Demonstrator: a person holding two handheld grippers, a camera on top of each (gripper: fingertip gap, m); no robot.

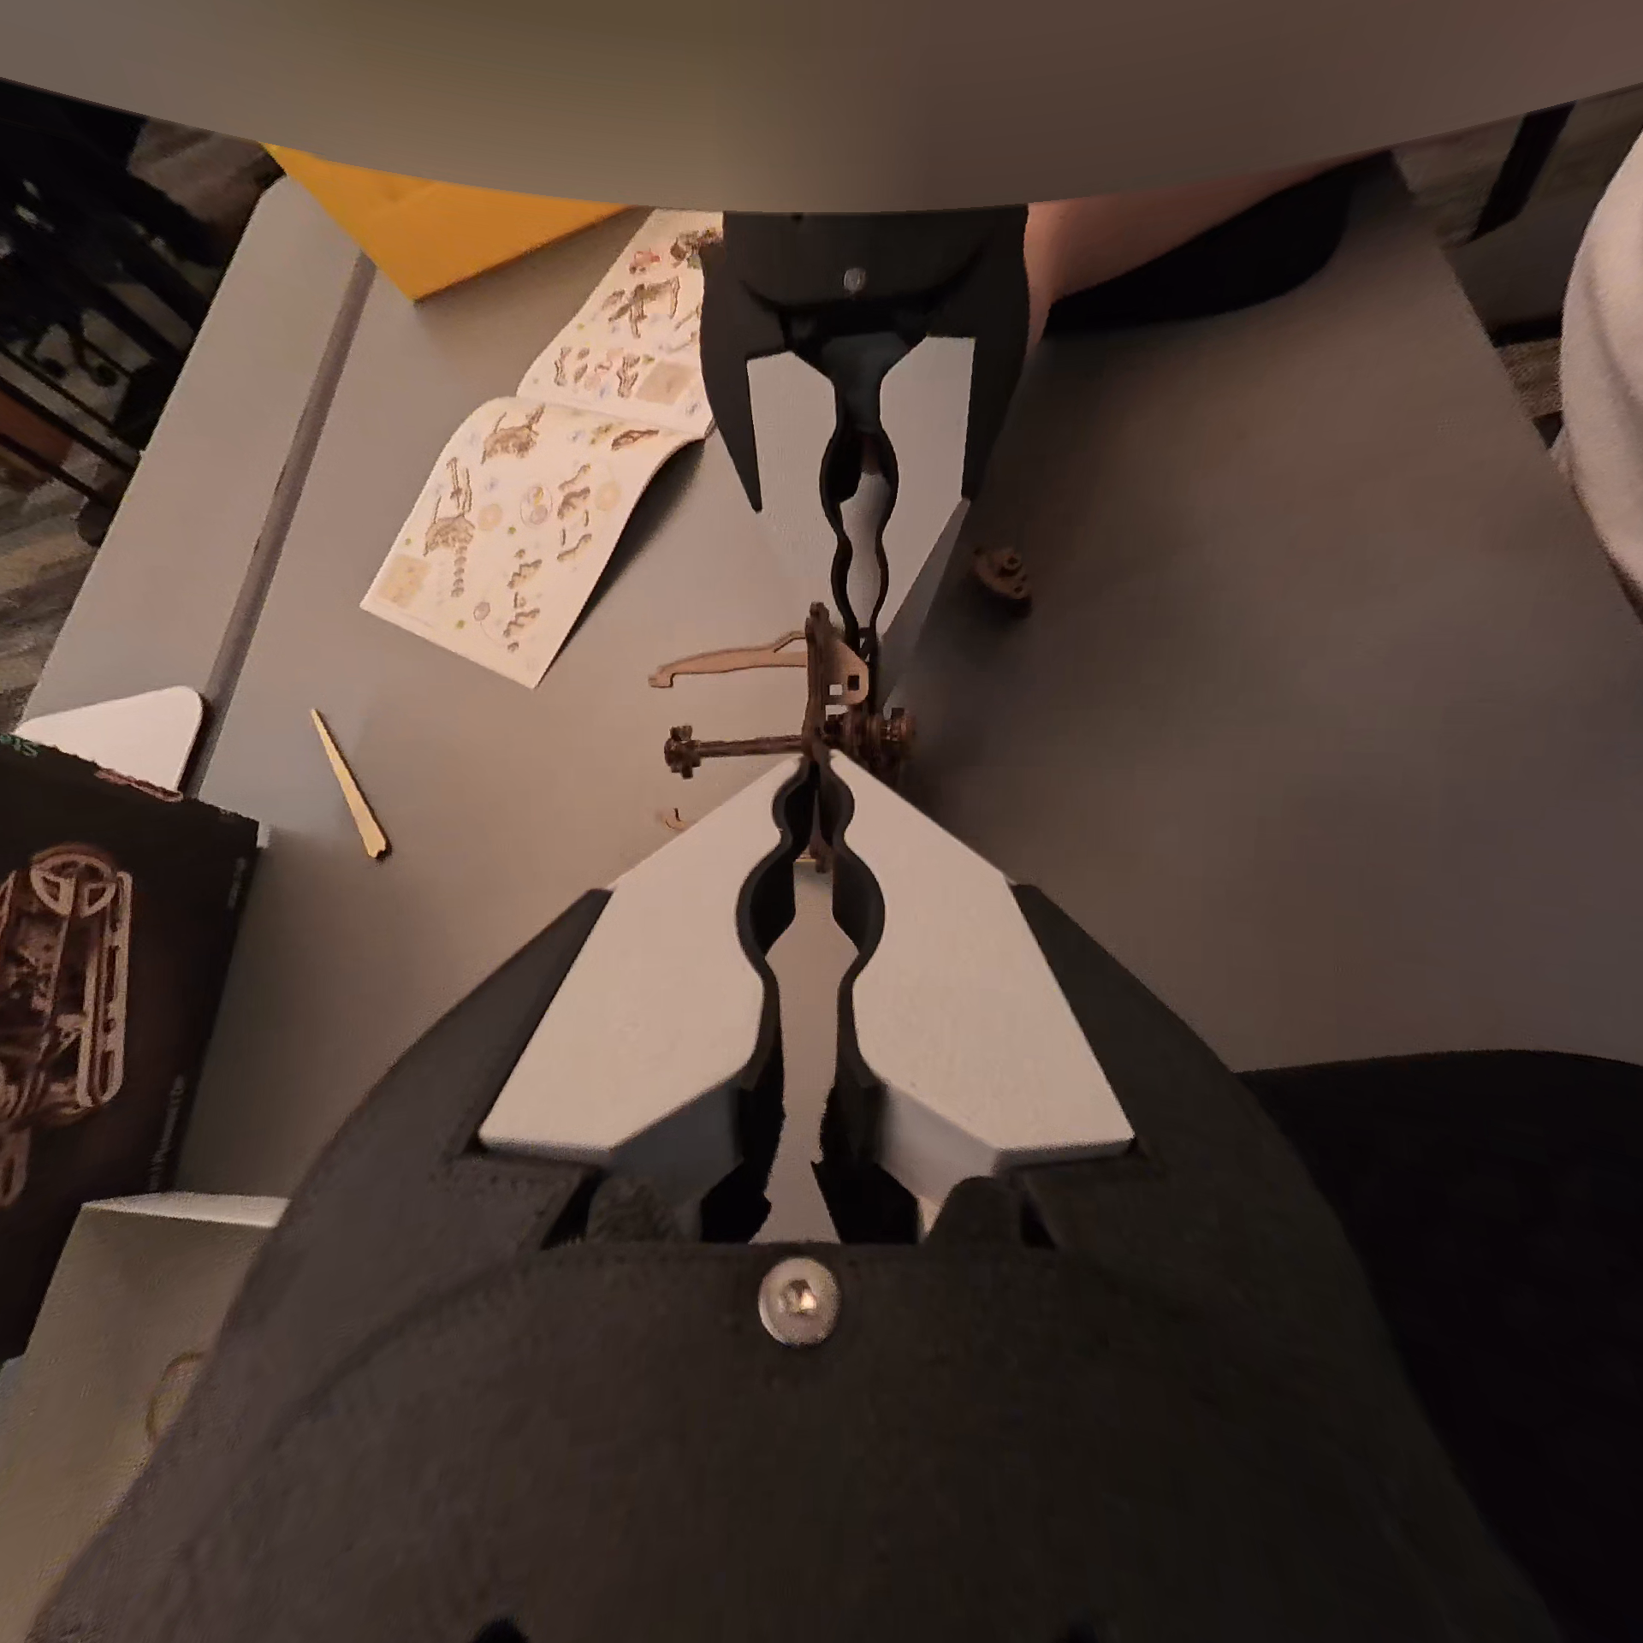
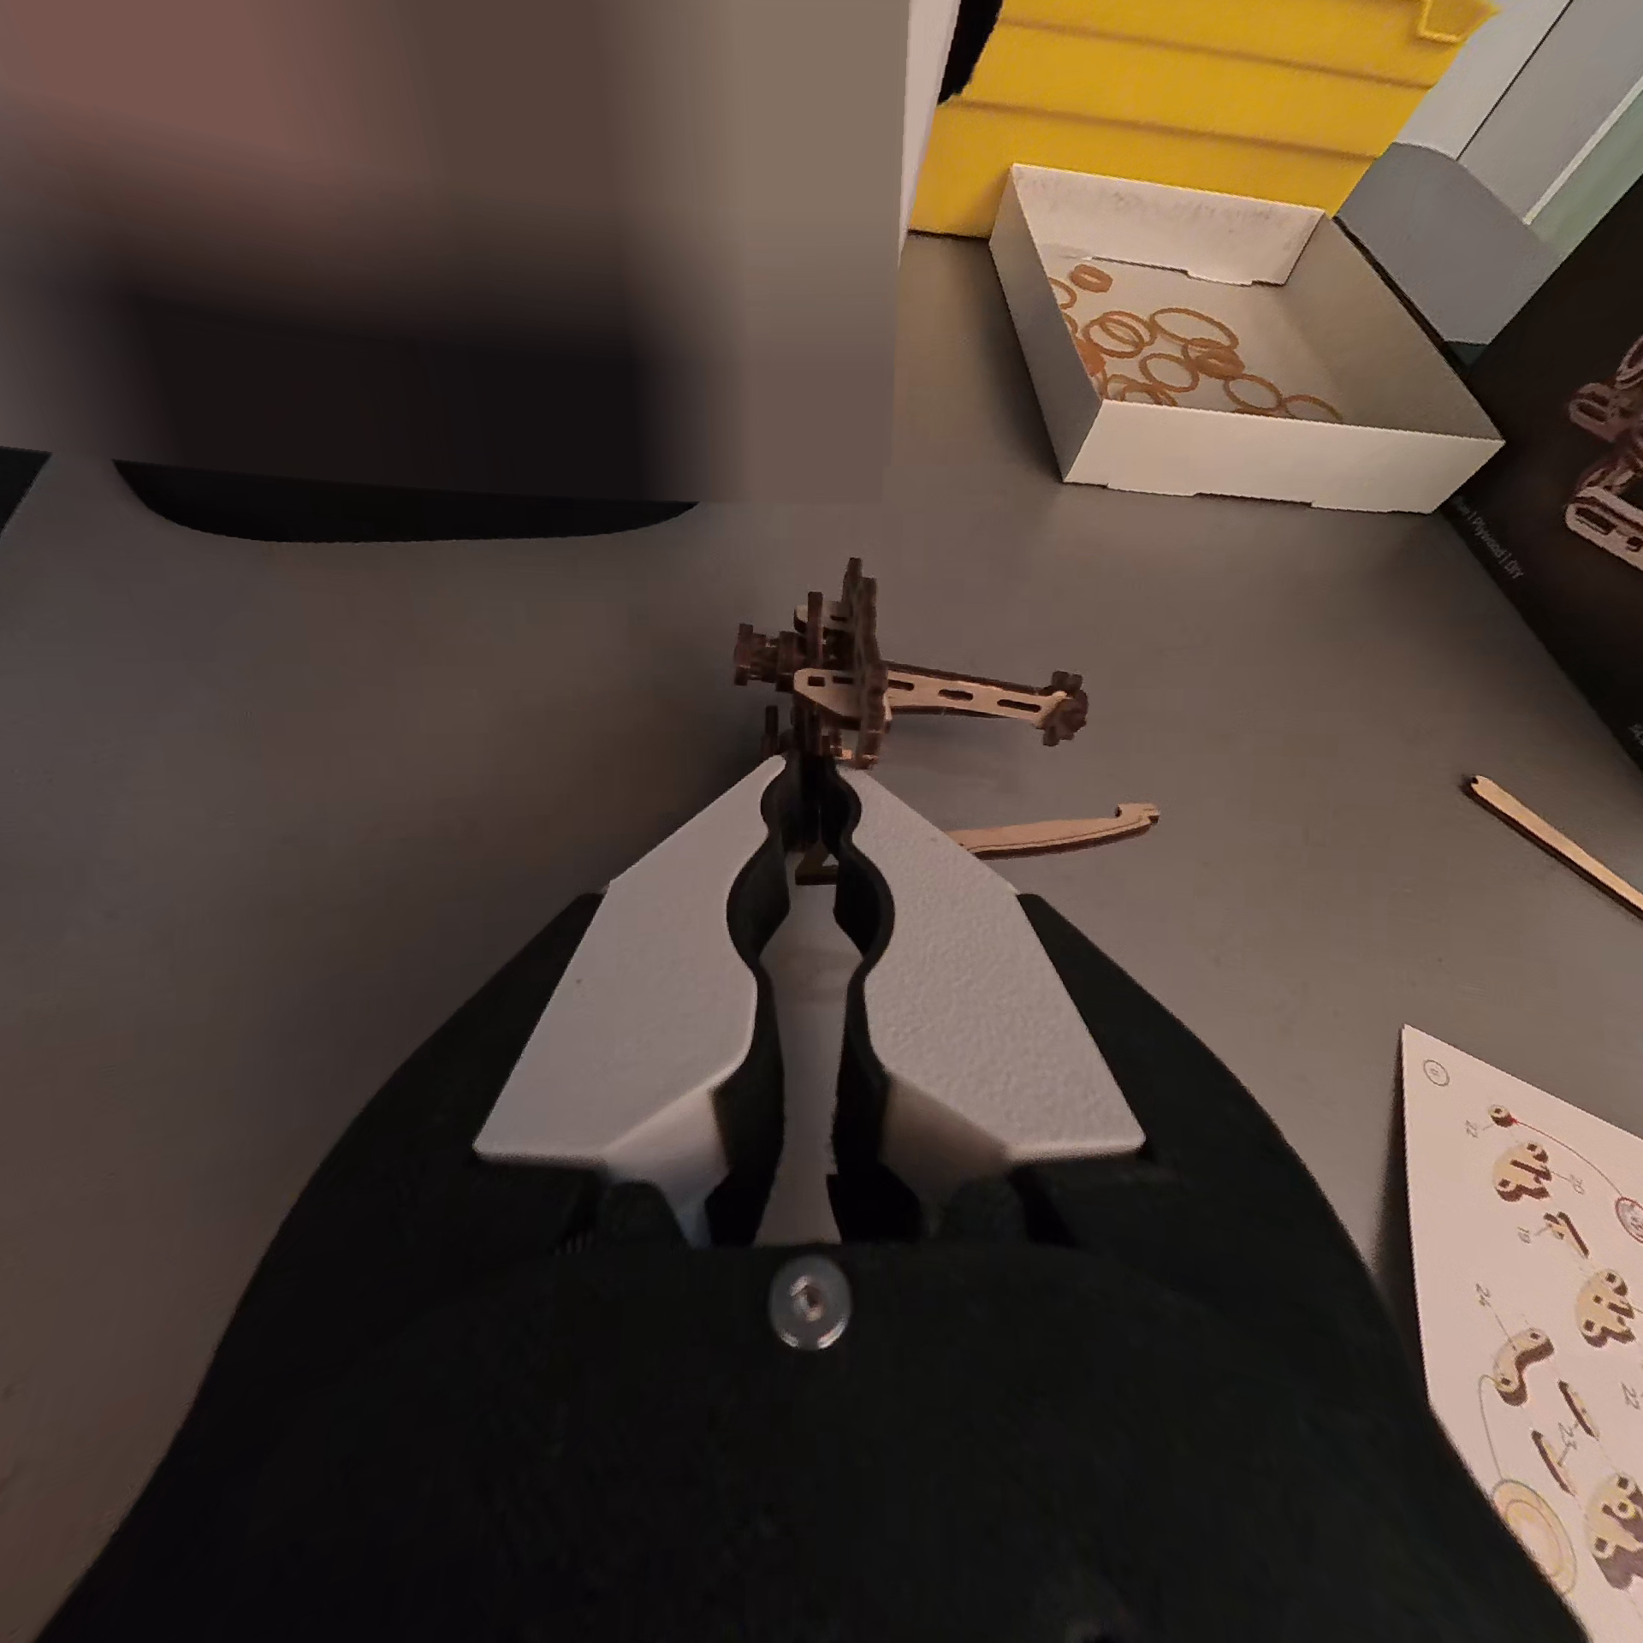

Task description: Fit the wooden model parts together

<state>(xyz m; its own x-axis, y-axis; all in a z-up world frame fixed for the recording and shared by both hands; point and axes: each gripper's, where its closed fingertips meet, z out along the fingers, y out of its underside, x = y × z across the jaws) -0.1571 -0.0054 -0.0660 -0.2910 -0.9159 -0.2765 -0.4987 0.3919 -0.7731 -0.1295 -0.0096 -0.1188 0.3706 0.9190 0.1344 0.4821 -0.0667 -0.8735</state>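
- Both views are dim, with a warm brownish cast over the flat grey tabletop (image 1: pixel 1245 711).
- Wide-angle distortion bends straight lines near the frame edges.
- Smooth blur patches fill the top of the left wrist view and the upper left of the right wrist view.
- The small brown wooden model assembly (image 2: pixel 853 685) looks sharp; the black gripper body (image 2: pixel 800 1467) at the bottom is soft, and shadows are faint.

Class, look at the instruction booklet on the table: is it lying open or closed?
Open. The instruction booklet lies spread on the table, two illustrated pages showing either side of a centre fold.
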